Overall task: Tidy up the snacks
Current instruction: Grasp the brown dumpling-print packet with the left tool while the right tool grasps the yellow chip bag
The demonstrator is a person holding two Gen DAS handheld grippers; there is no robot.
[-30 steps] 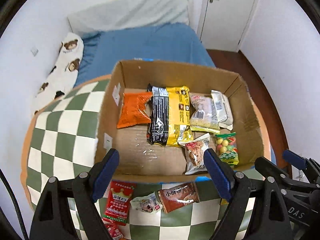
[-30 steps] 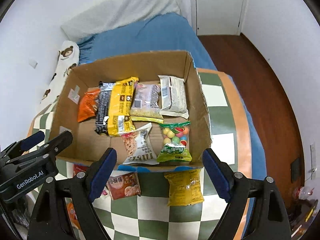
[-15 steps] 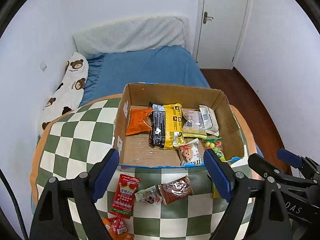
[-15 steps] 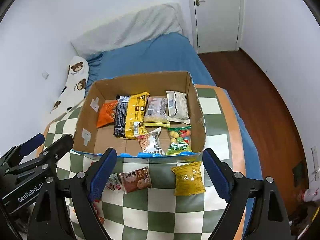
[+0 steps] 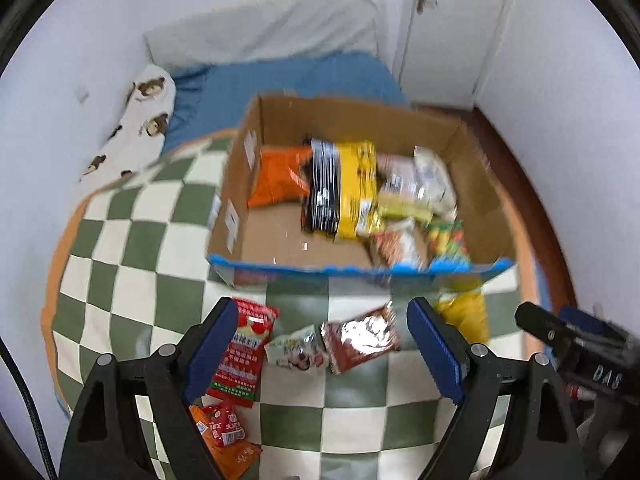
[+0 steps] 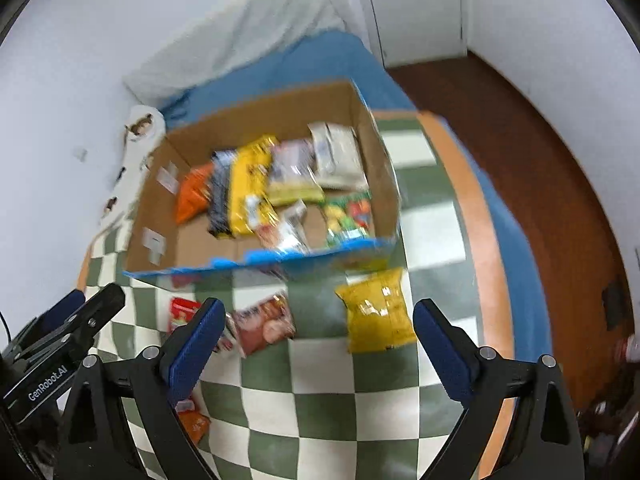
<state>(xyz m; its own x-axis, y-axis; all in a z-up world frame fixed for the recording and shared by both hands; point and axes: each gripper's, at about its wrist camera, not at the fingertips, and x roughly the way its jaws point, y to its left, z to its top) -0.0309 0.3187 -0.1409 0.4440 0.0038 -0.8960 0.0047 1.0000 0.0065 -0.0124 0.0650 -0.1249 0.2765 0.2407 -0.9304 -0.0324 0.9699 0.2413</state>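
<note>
Checkered tbl (image 5: 120, 264): box (image 5: 476, 184), loose snack pkts (image 6: 376, 312)

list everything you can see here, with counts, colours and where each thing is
cardboard box: 1, brown with a blue front edge, on the checked cloth
snack packets in the box: several, orange, black-and-yellow, pale, green; exact count blurred
yellow snack bag: 1, on the cloth before the box's right corner
brown snack packet: 1, on the cloth before the box
small pale packet: 1, left of the brown one
red snack packets: 2, near left
orange packet: 1, nearest edge
green-and-white checked cloth: 1, orange border
blue bed: 1, behind, with grey pillow and bear-print pillow
white door: 1, far right
left gripper: open, empty
right gripper: open, empty
</note>
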